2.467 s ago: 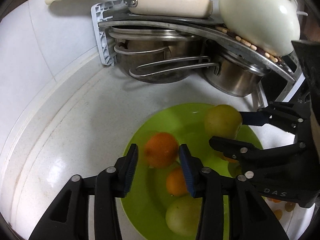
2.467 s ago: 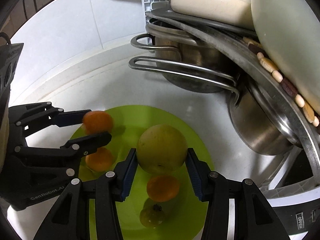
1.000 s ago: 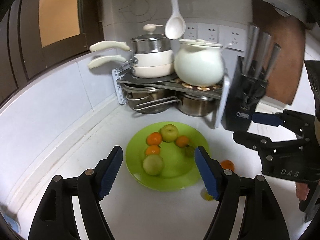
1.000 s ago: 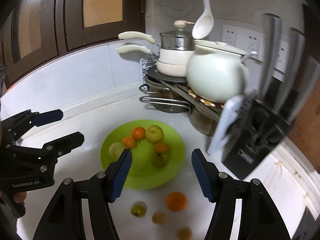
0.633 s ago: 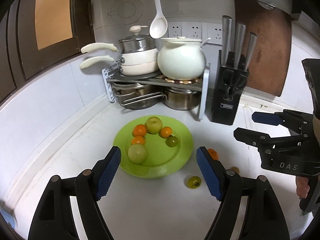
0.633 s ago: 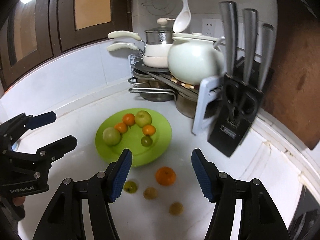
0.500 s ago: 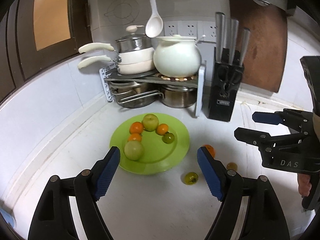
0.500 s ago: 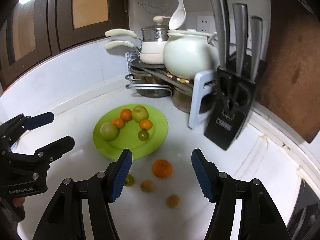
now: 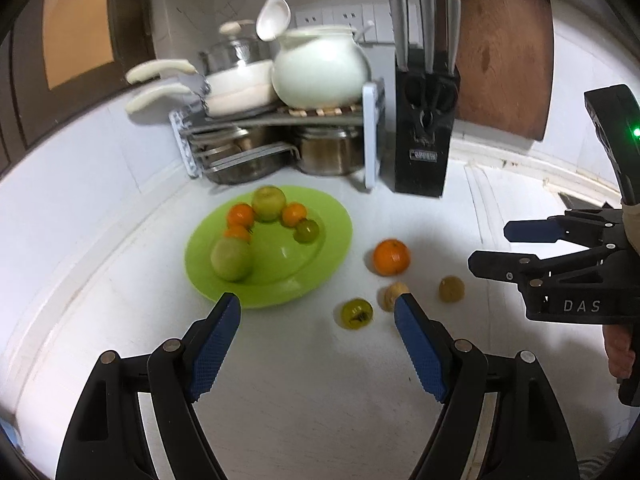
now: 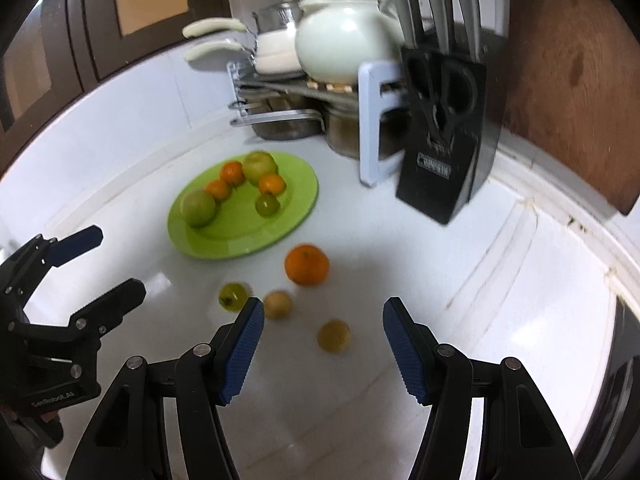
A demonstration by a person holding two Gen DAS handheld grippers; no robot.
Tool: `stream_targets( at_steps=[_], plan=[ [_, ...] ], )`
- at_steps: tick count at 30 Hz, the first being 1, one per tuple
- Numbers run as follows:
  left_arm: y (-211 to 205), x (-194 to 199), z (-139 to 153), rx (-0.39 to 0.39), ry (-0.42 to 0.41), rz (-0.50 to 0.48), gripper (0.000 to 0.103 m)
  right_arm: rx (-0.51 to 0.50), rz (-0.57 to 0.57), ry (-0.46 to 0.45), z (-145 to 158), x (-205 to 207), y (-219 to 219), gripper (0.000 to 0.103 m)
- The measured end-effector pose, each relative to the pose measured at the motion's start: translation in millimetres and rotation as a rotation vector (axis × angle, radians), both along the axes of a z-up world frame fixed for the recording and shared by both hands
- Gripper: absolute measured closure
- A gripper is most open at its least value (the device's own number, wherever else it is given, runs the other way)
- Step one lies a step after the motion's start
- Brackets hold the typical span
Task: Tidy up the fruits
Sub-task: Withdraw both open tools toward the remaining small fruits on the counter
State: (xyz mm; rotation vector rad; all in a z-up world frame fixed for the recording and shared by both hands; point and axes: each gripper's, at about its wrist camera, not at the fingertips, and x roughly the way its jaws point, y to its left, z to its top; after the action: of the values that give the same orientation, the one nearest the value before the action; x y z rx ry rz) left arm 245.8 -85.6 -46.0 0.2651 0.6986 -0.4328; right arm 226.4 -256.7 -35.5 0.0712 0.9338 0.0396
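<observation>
Six fruits sat in an arc on the green plate [image 9: 320, 264], while an orange [image 9: 391, 257] and three small fruits [image 10: 334, 335] lay loose on the white counter [image 9: 300, 380] beside it, apparently waiting to be gathered. The left gripper [image 9: 318, 312] and right gripper [image 10: 323, 320] hovered above them, jaws spread, holding nothing.

A white countertop [image 9: 304, 392] meets white tiled walls [image 9: 80, 168] below dark wooden cabinet doors [image 10: 92, 20].
</observation>
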Motion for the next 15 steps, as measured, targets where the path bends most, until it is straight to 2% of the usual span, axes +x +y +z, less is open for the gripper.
stream_targets(
  at_steps=[10, 15],
  plan=[
    [-9.7, 22.9, -45.8, -0.013, 0.14, -0.033, 0.024, -0.003, -0.015, 0.095, -38.9, 2.2, -4.9, 0.04],
    [-14.3, 37.5, -60.0, 0.006, 0.17, -0.037, 0.026, -0.004, -0.015, 0.117, -50.4, 8.3, -6.0, 0.041]
  ],
)
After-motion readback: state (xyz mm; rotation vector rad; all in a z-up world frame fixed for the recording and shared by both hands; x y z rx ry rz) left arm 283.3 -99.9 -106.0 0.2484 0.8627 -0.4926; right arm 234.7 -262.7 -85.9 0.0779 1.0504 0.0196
